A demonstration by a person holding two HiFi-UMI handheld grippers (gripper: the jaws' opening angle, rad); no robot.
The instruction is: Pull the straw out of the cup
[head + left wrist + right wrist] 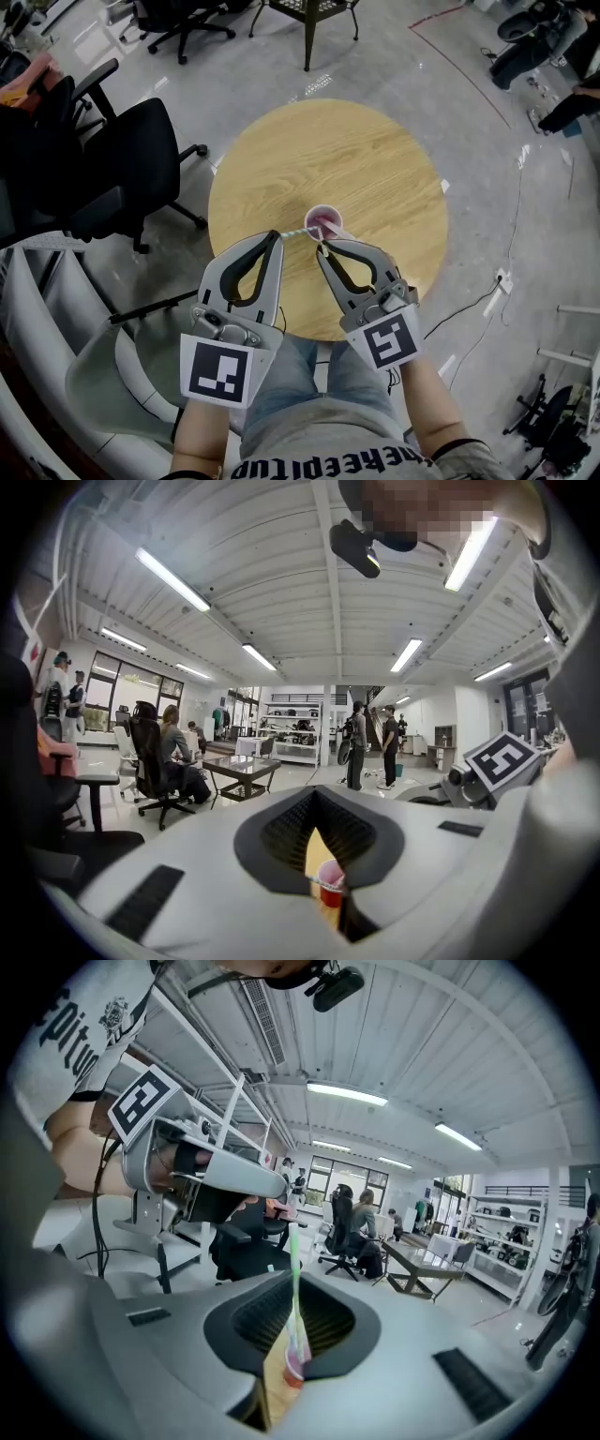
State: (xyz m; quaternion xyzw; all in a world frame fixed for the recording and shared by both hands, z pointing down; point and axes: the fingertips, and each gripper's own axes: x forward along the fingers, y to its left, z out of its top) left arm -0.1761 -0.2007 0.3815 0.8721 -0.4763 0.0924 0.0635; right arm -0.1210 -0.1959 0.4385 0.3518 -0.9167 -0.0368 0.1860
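Observation:
A small pink cup (325, 222) stands upright near the middle of the round wooden table (366, 150). A striped straw (295, 232) leans out of it to the left. My right gripper (322, 246) hovers at the cup's near rim, shut on the straw. In the right gripper view the straw (295, 1269) passes between the tips and rises above them, with the cup (296, 1374) below. My left gripper (277, 235) is shut, left of the cup, with the straw's upper end at its tips. I cannot tell whether they touch. The left gripper view shows the cup (330, 885) through its jaws.
Black office chairs (122, 169) stand left of the table, and another chair base (309, 19) lies beyond its far edge. A cable (469, 305) runs over the floor at the right. Two people (373, 744) stand far off in the room.

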